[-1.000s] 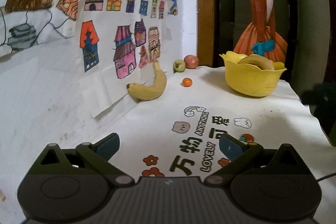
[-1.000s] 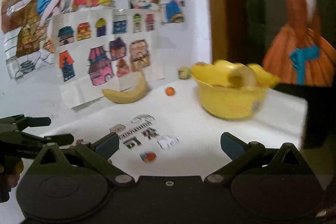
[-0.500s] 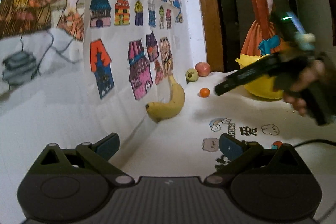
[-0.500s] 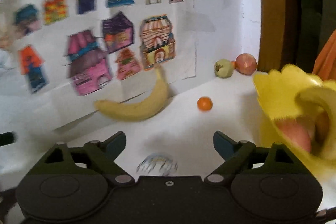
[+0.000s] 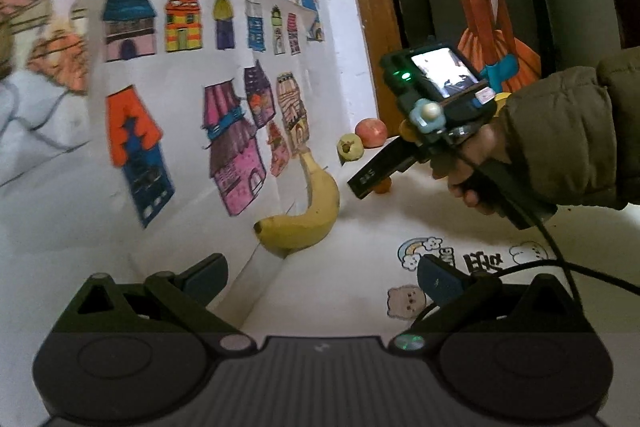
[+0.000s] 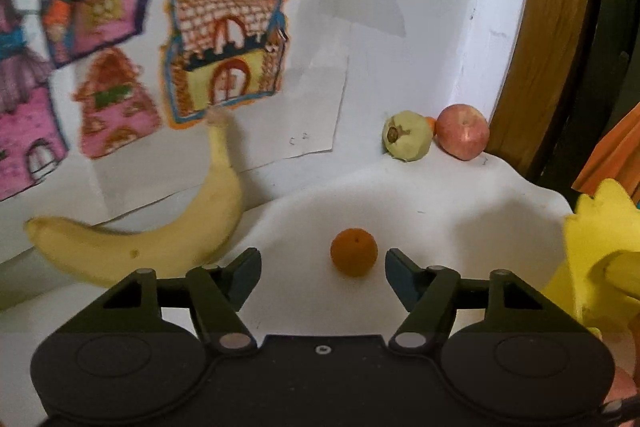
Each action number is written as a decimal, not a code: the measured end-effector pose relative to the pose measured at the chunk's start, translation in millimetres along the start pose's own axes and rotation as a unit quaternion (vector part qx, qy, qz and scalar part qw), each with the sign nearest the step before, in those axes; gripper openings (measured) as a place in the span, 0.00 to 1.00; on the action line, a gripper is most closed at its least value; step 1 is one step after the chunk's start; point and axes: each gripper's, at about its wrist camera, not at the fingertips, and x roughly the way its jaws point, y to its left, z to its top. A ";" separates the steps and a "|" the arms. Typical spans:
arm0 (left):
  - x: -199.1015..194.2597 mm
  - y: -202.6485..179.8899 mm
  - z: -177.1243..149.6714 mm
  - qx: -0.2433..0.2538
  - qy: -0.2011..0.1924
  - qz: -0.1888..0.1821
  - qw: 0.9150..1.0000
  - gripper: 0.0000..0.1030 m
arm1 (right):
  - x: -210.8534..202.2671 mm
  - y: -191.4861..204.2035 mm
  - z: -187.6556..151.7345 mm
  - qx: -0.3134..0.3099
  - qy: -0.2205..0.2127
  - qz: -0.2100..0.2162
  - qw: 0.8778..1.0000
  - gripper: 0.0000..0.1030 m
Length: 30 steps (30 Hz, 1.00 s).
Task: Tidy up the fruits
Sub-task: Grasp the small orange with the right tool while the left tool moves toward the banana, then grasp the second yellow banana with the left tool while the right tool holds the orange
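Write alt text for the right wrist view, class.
The open right gripper sits just short of a small round orange fruit on the white cloth. A yellow banana leans against the wall; a pale green fruit and red apple sit behind.

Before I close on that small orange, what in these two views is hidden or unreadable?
- Yellow petal-rimmed bowl: cut by the right wrist view's right edge; contents unclear.
- Small round orange fruit: in the left wrist view mostly hidden behind the right gripper; clear in the right wrist view.
- An orange thing behind the pale green fruit and red apple: only a sliver shows.
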 end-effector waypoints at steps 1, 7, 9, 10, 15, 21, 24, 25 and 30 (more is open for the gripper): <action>3.4 -0.6 1.4 0.001 -0.001 -0.001 1.000 1.00 | 4.7 -1.4 1.7 0.003 0.002 -0.004 1.000 0.68; 16.6 -7.0 5.6 0.011 -0.007 -0.013 1.000 1.00 | 26.4 -11.9 8.5 0.030 0.009 -0.017 0.999 0.64; 19.9 -10.2 6.3 0.019 -0.004 -0.017 1.000 1.00 | 29.9 -15.2 9.3 0.037 0.012 -0.015 0.999 0.57; 21.2 -11.8 6.2 0.024 -0.003 -0.018 1.000 1.00 | 32.7 -17.5 9.5 0.042 0.017 -0.014 0.999 0.56; 25.1 -16.9 6.0 0.038 -0.004 -0.022 0.999 1.00 | 41.0 -26.5 7.7 0.062 0.027 -0.006 0.998 0.43; 31.6 -17.3 8.3 0.043 -0.002 -0.027 0.999 1.00 | 37.4 -24.7 7.1 0.061 0.027 -0.004 0.998 0.32; 36.3 -16.6 12.1 0.050 0.001 -0.035 0.998 1.00 | 29.2 -23.0 5.2 0.063 0.032 0.003 0.997 0.32; 39.0 -15.3 13.7 0.051 0.002 -0.039 0.998 1.00 | 25.9 -22.9 4.6 0.066 0.036 0.010 0.997 0.32; 49.8 -13.0 24.2 0.057 -0.009 -0.057 0.997 1.00 | -3.4 -19.8 -6.7 0.066 0.046 0.051 0.995 0.32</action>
